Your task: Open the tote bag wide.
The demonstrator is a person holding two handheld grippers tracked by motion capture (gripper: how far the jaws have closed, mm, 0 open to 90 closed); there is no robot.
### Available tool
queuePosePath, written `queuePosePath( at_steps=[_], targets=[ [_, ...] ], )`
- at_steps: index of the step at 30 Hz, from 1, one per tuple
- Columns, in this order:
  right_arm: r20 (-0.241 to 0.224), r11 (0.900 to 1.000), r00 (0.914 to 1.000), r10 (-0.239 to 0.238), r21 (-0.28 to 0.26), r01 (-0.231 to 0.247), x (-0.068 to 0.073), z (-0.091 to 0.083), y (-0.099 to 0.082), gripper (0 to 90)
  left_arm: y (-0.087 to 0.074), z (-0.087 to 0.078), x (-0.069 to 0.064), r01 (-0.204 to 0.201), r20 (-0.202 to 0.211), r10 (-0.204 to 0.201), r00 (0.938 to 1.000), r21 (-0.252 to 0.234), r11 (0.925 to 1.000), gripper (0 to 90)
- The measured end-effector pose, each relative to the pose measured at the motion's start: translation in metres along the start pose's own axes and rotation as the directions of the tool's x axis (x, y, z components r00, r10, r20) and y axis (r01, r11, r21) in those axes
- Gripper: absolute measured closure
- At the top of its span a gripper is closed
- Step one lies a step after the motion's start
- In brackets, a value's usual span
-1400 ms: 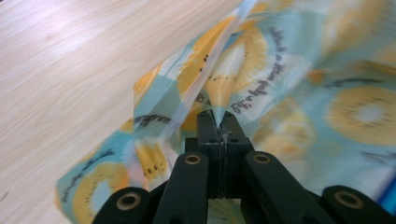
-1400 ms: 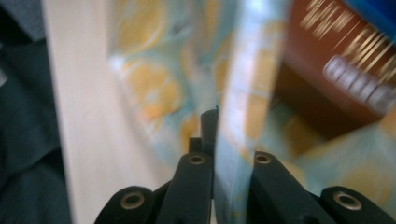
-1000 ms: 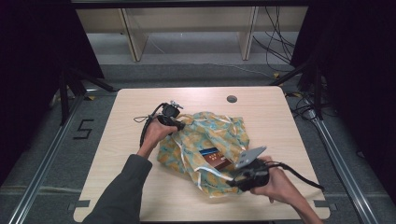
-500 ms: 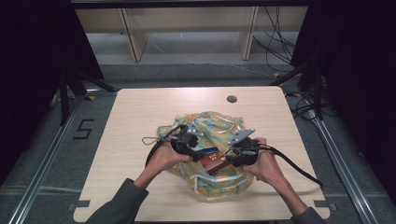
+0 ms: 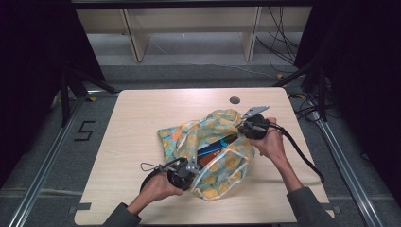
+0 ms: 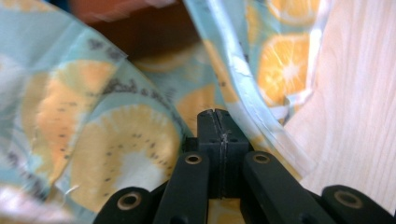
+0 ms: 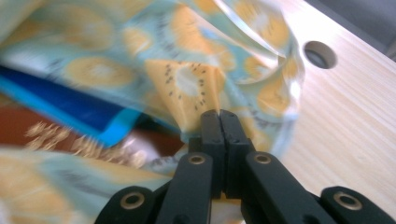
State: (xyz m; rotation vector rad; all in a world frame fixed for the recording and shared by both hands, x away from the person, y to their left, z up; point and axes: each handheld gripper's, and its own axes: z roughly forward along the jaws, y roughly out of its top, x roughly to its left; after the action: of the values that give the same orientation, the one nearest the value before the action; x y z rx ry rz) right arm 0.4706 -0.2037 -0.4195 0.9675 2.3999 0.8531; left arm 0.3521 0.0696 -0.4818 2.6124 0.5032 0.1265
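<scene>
Two grippers, both clamped on one fruit-print bag (image 5: 208, 151), lower centre of the high view. Nearest, lower left of bag: left gripper (image 5: 189, 171), jaws pressed fully together in the left gripper view, bag edge pinched at the tips (image 6: 217, 122); print cloth spread upper left of that frame, clear trim running down the right, bare table (image 6: 359, 116) at far right. Mid-frame, inside the open mouth: blue packet (image 5: 215, 145) and a brown-red item (image 5: 210, 158) beside it, long axis running lower left to upper right, roughly along the line between the two grippers. Farther, upper right of bag: right gripper (image 5: 246, 126), jaws likewise closed with no gap, cloth fold caught at the tips (image 7: 218, 116); blue packet (image 7: 60, 105) at left of that frame, brown-red item below it, table hole (image 7: 319, 54) upper right. Farthest: same hole (image 5: 234, 100) toward top centre of tabletop, past the bag.

Key relation: grips at opposite ends of the bag mouth, on a diagonal from lower left to upper right, contents lying between. Left gripper closer to the packet's lower end, right gripper closer to its upper end. Likely step: mouth held stretched open; any further spreading probably along that same diagonal. Risk: thin cloth slipping from closed tips. Blur in both gripper views, finer detail of the contents not readable.
</scene>
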Motion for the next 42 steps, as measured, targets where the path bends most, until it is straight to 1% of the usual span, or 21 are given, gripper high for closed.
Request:
queuePosePath(
  at_steps=[7,10,11,15,16,17,18,19,21,22,23,24,25,27,30,34,35,36,38,40,42],
  targets=[
    [0.029,0.9913,0.9956,0.089,0.095,-0.091,-0.027,0.034,0.004,90.0,0.001,0.005,-0.011,-0.041,0.028,0.040,0.9988,0.017,0.9990,89.3],
    [0.034,0.9865,0.9934,0.110,0.118,-0.113,-0.031,0.047,0.001,90.0,0.004,-0.003,-0.008,-0.041,0.025,0.042,0.9988,-0.022,0.9989,88.1],
    [0.037,0.9865,0.9942,0.101,0.126,-0.105,-0.031,0.047,0.001,90.0,0.005,-0.005,-0.008,0.005,0.016,-0.004,0.9999,-0.072,0.9974,84.9],
    [0.005,0.9900,0.9956,0.094,0.106,-0.094,-0.026,0.042,0.001,80.6,0.016,-0.025,0.009,0.047,-0.016,-0.051,0.9986,-0.195,0.9796,78.8],
    [0.005,0.9900,0.9956,0.094,0.106,-0.094,-0.026,0.042,0.001,80.6,0.016,-0.025,0.009,0.047,-0.016,-0.051,0.9986,-0.195,0.9796,79.0],
    [-0.019,0.9923,0.9952,0.096,0.080,-0.094,-0.024,0.031,0.001,76.3,0.024,-0.035,0.019,0.053,-0.025,-0.060,0.9979,-0.233,0.9710,78.7],
    [-0.027,0.9909,0.9938,0.108,0.085,-0.105,-0.023,0.026,0.002,74.9,0.027,-0.035,0.021,0.105,-0.028,-0.117,0.9927,-0.276,0.9553,78.8],
    [-0.029,0.9911,0.9931,0.114,0.072,-0.112,-0.022,0.021,0.002,73.8,0.030,-0.037,0.027,0.107,-0.038,-0.123,0.9916,-0.285,0.9525,79.0],
    [-0.046,0.9905,0.9904,0.130,0.050,-0.128,-0.021,0.010,0.002,71.1,0.033,-0.038,0.036,0.153,-0.020,-0.168,0.9856,-0.320,0.9351,79.3],
    [-0.052,0.9922,0.9911,0.123,0.030,-0.121,-0.021,0.006,0.002,69.5,0.033,-0.038,0.036,0.153,-0.020,-0.168,0.9856,-0.320,0.9351,79.4],
    [-0.051,0.9927,0.9919,0.116,-0.026,-0.118,-0.021,0.004,0.001,67.8,0.034,-0.040,0.042,0.162,-0.027,-0.182,0.9829,-0.337,0.9274,79.1],
    [-0.051,0.9927,0.9919,0.116,-0.026,-0.118,-0.021,0.004,0.001,67.8,0.034,-0.040,0.042,0.162,-0.027,-0.182,0.9829,-0.337,0.9274,78.8],
    [-0.065,0.9941,0.9920,0.108,-0.004,-0.109,-0.021,-0.002,0.001,66.6,0.033,-0.043,0.043,0.180,-0.024,-0.201,0.9794,-0.350,0.9193,78.8],
    [-0.084,0.9895,0.9881,0.129,-0.056,-0.134,-0.020,-0.013,-0.001,63.3,0.030,-0.048,0.044,0.184,-0.034,-0.211,0.9770,-0.362,0.9136,76.8],
    [-0.106,0.9864,0.9846,0.139,-0.074,-0.147,-0.019,-0.027,-0.004,61.6,0.027,-0.053,0.045,0.181,-0.040,-0.211,0.9767,-0.376,0.9088,74.7],
    [-0.101,0.9830,0.9858,0.134,-0.112,-0.145,-0.016,-0.038,-0.012,60.2,0.019,-0.061,0.043,0.197,-0.052,-0.237,0.9702,-0.401,0.8948,70.6],
    [-0.101,0.9832,0.9850,0.140,-0.104,-0.150,-0.016,-0.041,-0.014,60.2,0.016,-0.062,0.042,0.187,-0.054,-0.227,0.9724,-0.401,0.8968,69.3],
    [-0.102,0.9847,0.9864,0.129,-0.105,-0.139,-0.017,-0.043,-0.017,59.8,0.013,-0.063,0.041,0.198,-0.051,-0.239,0.9697,-0.410,0.8903,67.3],
    [-0.103,0.9838,0.9849,0.139,-0.100,-0.149,-0.017,-0.045,-0.020,59.0,0.010,-0.064,0.039,0.201,-0.056,-0.245,0.9680,-0.410,0.8894,63.7],
    [-0.095,0.9820,0.9855,0.140,-0.114,-0.151,-0.019,-0.050,-0.030,55.6,-0.001,-0.066,0.036,0.225,-0.048,-0.269,0.9619,-0.421,0.8790,58.4],
    [-0.095,0.9795,0.9837,0.152,-0.118,-0.163,-0.019,-0.053,-0.034,54.8,-0.004,-0.067,0.035,0.235,-0.051,-0.282,0.9581,-0.421,0.8761,53.2]
  ],
)
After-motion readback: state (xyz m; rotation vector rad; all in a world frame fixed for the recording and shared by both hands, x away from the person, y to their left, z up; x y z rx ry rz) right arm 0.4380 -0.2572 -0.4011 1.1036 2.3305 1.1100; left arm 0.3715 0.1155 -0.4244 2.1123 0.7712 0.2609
